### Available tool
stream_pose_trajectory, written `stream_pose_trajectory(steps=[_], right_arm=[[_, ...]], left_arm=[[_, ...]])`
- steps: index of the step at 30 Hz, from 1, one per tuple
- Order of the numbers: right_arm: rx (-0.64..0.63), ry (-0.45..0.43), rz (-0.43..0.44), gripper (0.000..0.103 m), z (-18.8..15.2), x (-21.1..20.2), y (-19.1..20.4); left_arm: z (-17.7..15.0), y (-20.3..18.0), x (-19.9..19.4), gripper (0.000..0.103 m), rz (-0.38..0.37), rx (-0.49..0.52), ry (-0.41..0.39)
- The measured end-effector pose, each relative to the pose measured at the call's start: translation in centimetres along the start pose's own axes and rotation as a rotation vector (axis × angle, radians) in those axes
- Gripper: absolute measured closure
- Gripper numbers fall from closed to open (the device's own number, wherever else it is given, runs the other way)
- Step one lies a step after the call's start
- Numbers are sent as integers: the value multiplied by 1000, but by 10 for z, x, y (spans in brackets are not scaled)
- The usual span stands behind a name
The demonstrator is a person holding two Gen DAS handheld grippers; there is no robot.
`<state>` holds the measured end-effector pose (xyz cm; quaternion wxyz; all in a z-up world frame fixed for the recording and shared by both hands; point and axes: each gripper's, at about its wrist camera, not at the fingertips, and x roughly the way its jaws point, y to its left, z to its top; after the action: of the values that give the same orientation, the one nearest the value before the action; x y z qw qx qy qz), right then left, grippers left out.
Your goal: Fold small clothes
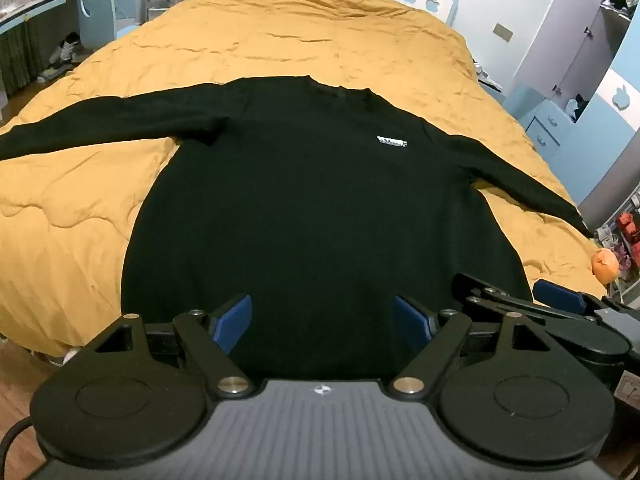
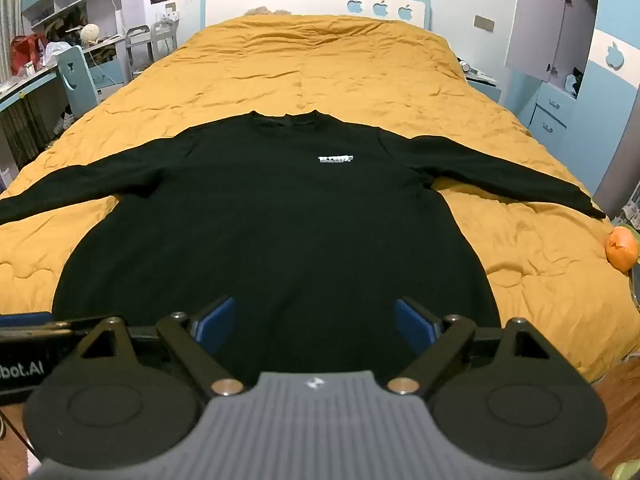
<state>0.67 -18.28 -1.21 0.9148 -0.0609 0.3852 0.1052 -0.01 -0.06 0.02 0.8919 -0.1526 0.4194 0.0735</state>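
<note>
A black long-sleeved sweater [image 1: 312,208] lies flat and face up on the bed, both sleeves spread out sideways, a small white logo on its chest. It also shows in the right wrist view [image 2: 280,232]. My left gripper [image 1: 322,322] is open and empty, just above the sweater's near hem. My right gripper [image 2: 314,326] is open and empty too, over the hem further right. The right gripper's blue pad [image 1: 558,296] shows at the right edge of the left wrist view.
A mustard-yellow quilt [image 2: 320,64] covers the bed. An orange ball-like object [image 2: 621,249] sits at the bed's right edge. A desk and blue chair [image 2: 76,76] stand to the left, a wardrobe and drawers [image 2: 552,112] to the right. Wooden floor lies below the near edge.
</note>
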Motion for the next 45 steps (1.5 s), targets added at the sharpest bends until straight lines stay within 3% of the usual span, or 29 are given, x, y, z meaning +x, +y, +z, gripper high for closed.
stream_pose_trajectory(steps=[45], right_arm=[[-5, 10, -17, 20, 2, 1, 1]], left_arm=[[3, 3, 6, 9, 7, -10, 41]])
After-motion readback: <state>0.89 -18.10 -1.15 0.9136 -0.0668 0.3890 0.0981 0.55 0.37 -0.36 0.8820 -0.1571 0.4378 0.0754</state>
